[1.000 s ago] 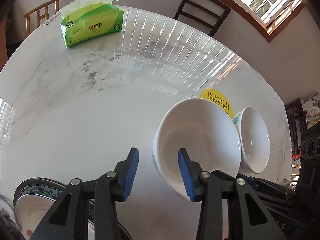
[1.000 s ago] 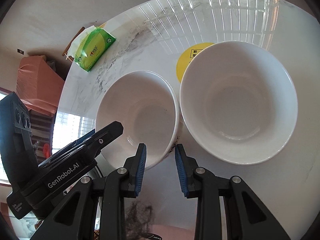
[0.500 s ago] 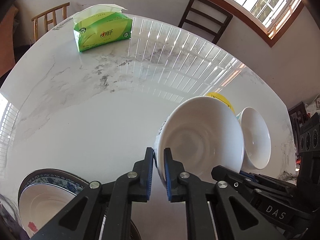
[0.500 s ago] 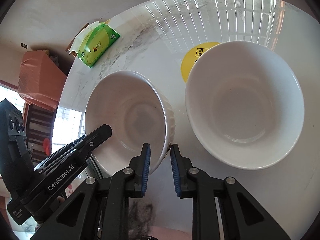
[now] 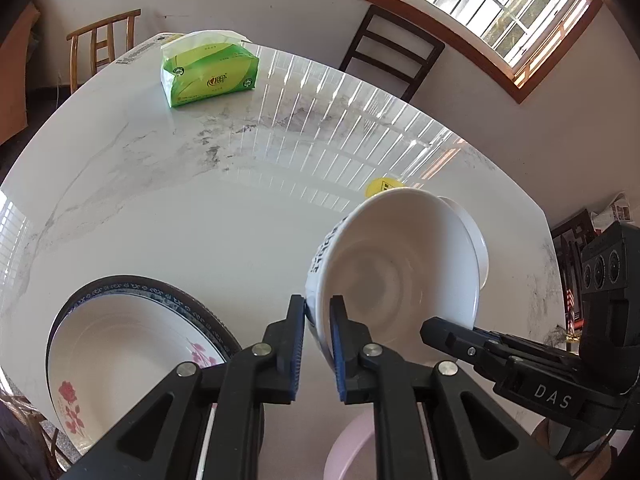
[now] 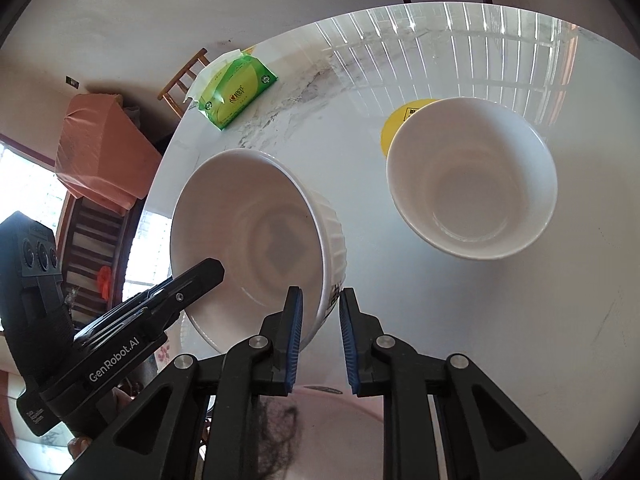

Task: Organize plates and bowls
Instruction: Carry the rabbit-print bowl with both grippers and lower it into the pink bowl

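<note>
Our left gripper (image 5: 317,340) is clamped on the near rim of the ribbed white bowl (image 5: 396,280), one blue pad outside the wall and one inside, and our right gripper (image 6: 320,342) pinches the same bowl's (image 6: 256,240) rim from the other side. So we have it held between both tools, clear of the table and tipped: in the left wrist view its mouth faces us and leans to the right, with black print running down its outer wall.

Below us spreads a round white marble table (image 5: 200,216), glossy, streaked with bright window reflections. Just behind the held bowl stands the plain white bowl (image 6: 472,180), upright and mouth up, partly covering a yellow round sticker (image 6: 396,128). At the table's near left edge we see a blue-rimmed plate (image 5: 132,328) with red flowers painted inside. A green tissue pack (image 5: 208,74) lies at the far edge. Beyond it we see a light wooden chair (image 5: 100,40) and a dark chair (image 5: 396,56) against pale walls, under a wood-framed window (image 5: 500,12). A pink basin (image 5: 352,452) peeks out beneath our tools.
</note>
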